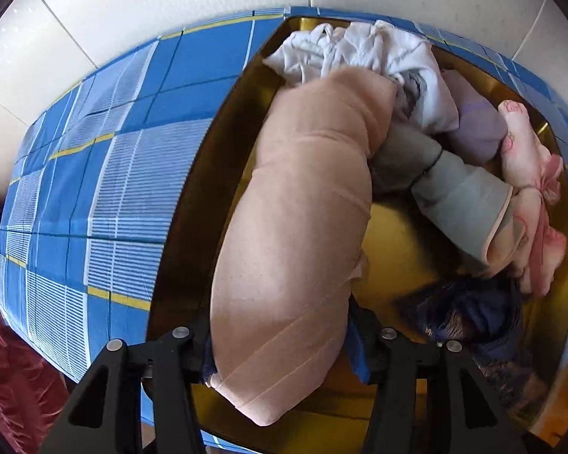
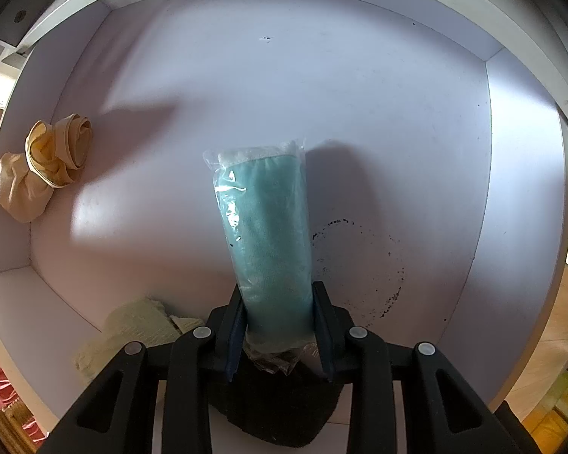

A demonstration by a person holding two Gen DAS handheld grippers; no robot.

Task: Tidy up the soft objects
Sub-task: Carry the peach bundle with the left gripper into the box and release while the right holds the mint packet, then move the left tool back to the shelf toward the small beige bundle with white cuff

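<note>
Left gripper (image 1: 280, 344) half-open, pads pressing a beige stocking roll (image 1: 295, 234) over the gold tray (image 1: 193, 204); navy lace at 5 o'clock, grey and pink rolls at 3, white garments at 12. Right gripper (image 2: 278, 331) narrowly clamps a bagged teal cloth roll (image 2: 265, 227) above the white compartment (image 2: 322, 113); yellow roll (image 2: 49, 166) at 9.

A gold tray (image 1: 223, 121) (holding 6 soft bundles) sits on the blue checked cloth (image 1: 94, 196).
</note>
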